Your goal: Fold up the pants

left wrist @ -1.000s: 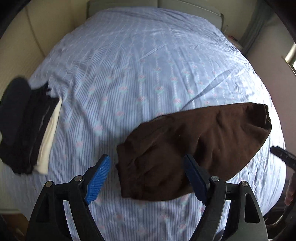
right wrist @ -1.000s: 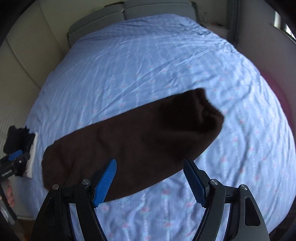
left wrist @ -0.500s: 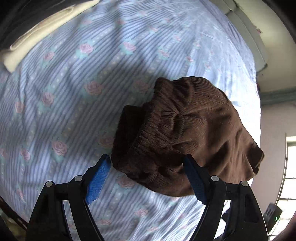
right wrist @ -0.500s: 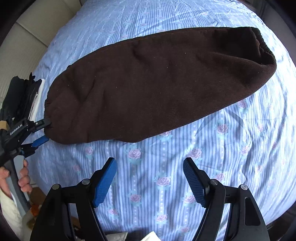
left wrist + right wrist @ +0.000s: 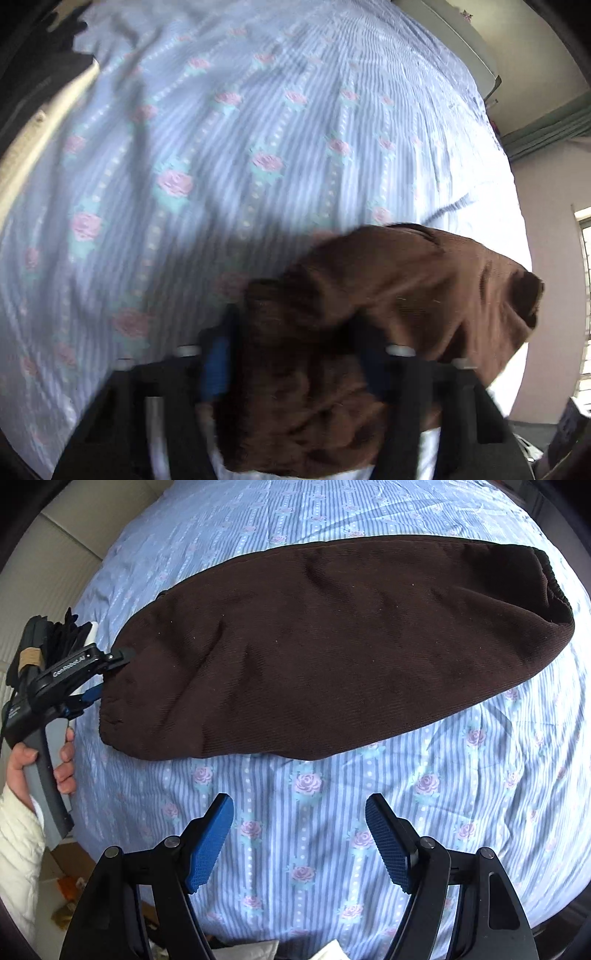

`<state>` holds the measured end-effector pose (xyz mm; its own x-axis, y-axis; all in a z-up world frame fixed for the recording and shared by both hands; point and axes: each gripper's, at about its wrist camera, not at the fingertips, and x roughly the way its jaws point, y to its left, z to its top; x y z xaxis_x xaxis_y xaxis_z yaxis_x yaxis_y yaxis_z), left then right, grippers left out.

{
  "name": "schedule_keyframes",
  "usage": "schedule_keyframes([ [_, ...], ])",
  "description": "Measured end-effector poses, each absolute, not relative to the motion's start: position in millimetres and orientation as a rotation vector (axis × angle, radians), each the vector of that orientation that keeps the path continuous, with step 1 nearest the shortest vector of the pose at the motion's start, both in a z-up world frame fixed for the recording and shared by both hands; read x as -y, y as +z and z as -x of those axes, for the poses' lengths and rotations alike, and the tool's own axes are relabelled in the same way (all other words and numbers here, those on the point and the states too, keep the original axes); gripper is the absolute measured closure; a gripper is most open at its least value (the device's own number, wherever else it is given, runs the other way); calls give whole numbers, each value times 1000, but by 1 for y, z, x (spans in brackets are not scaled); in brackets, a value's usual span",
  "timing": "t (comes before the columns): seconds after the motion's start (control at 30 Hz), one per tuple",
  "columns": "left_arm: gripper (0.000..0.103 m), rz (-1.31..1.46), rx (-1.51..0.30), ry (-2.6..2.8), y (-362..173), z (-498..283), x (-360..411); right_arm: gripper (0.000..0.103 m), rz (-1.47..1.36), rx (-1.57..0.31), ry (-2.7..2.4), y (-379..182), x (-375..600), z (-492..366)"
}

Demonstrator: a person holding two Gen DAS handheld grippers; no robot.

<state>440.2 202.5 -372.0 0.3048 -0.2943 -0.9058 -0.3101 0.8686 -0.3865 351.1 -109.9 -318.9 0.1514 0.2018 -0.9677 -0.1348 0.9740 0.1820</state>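
The brown pants (image 5: 332, 646) lie folded lengthwise across the blue flowered bed (image 5: 332, 812), waistband at the right. In the left wrist view the pants' end (image 5: 369, 314) fills the space between the fingers of my left gripper (image 5: 295, 354); the jaws stand apart around the bunched cloth, and the view is blurred. In the right wrist view the left gripper (image 5: 107, 675) is at the pants' left end with its fingers on either side of the cloth edge. My right gripper (image 5: 299, 834) is open and empty, over bare bedsheet in front of the pants.
A stack of dark and cream folded clothes (image 5: 62, 635) sits at the bed's left edge, behind the left gripper. The headboard (image 5: 461, 48) is at the far end. The floor with clutter (image 5: 66, 904) lies below the bed's near edge.
My left gripper has moved forward onto the pants' end, so cloth now lies between its fingers. The right gripper's view has shifted slightly closer to the bed; it stays open.
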Motion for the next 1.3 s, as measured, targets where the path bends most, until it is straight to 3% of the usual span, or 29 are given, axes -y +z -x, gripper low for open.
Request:
schedule_keyframes([
  [0.07, 74, 581, -1243, 15, -355, -432, -202, 29, -51, -1393, 242, -318, 108, -353],
  [0.17, 77, 632, -1215, -22, -334, -411, -205, 29, -51, -1383, 254, -316, 114, -353],
  [0.43, 75, 474, -1345, 89, -370, -421, -211, 29, -51, -1394, 220, -317, 125, -356],
  [0.5, 68, 463, -1371, 128, -372, -428, -210, 29, -52, -1383, 237, -315, 121, -358],
  [0.57, 38, 419, -1385, 186, -367, -433, -210, 29, -48, -1373, 252, -313, 118, -360],
  [0.77, 20, 295, -1243, 207, -299, -390, -187, 29, -64, -1330, 302, -301, 129, -357],
  [0.9, 20, 430, -1243, 158, -295, -356, -170, 29, -34, -1313, 298, -298, 150, -349],
  [1.1, 23, 916, -1312, -4, -356, -343, -135, 29, -16, -1338, 266, -306, 185, -346],
  [1.23, 40, 1054, -1379, -18, -391, -359, -104, 29, -27, -1348, 242, -309, 202, -341],
  [1.3, 42, 1028, -1383, -81, -393, -369, -86, 29, -33, -1351, 236, -311, 208, -337],
])
